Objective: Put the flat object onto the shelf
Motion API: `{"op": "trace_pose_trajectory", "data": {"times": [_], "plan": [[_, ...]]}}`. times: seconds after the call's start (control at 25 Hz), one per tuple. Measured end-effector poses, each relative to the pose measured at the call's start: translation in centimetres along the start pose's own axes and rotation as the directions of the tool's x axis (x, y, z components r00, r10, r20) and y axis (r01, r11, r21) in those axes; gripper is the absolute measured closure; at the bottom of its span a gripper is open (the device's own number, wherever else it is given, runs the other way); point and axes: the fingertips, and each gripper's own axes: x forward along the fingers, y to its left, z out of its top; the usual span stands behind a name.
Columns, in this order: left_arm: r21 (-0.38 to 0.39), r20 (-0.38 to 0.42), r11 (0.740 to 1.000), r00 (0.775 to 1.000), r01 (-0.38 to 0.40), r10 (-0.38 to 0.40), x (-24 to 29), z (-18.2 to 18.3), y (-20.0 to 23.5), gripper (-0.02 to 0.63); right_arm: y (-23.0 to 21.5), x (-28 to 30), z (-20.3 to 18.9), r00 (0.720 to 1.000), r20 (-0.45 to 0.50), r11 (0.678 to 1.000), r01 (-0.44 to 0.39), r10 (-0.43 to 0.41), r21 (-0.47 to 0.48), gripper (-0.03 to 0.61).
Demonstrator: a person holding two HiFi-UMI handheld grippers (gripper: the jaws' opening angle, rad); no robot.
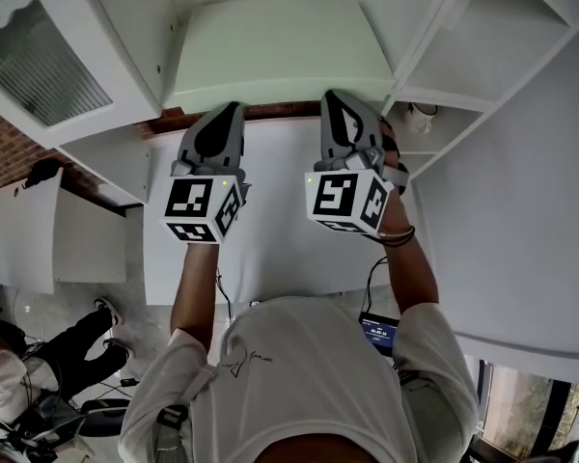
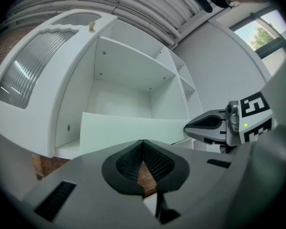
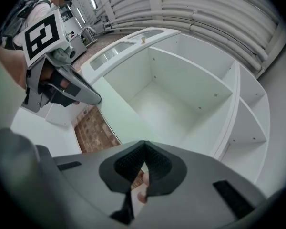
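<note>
The flat object is a pale green board point(image 1: 280, 51) lying on the bottom shelf of the white cabinet point(image 1: 434, 27). Its front edge juts slightly past the shelf's lip. My left gripper point(image 1: 234, 107) and right gripper point(image 1: 330, 95) point level at that front edge, side by side. Both have their jaws shut with nothing between the pads. Whether the tips touch the board cannot be told. In the left gripper view the board point(image 2: 128, 130) lies just beyond my shut left gripper point(image 2: 143, 144). In the right gripper view the board point(image 3: 128, 113) runs left past my shut right gripper point(image 3: 144, 146).
A ribbed glass door point(image 1: 39, 56) stands open at the cabinet's left. Narrow side shelves point(image 1: 482, 56) are at the right. A white tabletop point(image 1: 270, 249) lies under both grippers. A seated person point(image 1: 39, 365) is at the lower left.
</note>
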Motion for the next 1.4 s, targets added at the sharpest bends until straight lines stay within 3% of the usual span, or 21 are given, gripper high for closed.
{"op": "trace_pose_trajectory", "data": {"times": [0.68, 0.96, 1.4], "plan": [[-0.003, -0.027, 0.999, 0.999, -0.041, 0.041, 2.0, -0.7, 1.4, 0.600, -0.3, 2.0, -0.6, 0.999, -0.034, 0.998, -0.001, 0.002, 0.057, 0.551], [-0.022, -0.040, 0.999, 0.998, -0.041, 0.040, 3.1, -1.5, 4.3, 0.600, 0.7, 4.6, -0.2, 0.999, -0.050, 0.998, -0.002, 0.005, 0.059, 0.551], [-0.021, -0.045, 0.999, 0.998, -0.040, 0.039, 2.5, -1.4, 2.1, 0.600, -0.4, 3.0, -1.1, 0.998, -0.047, 0.996, -0.028, 0.032, 0.090, 0.551]]}}
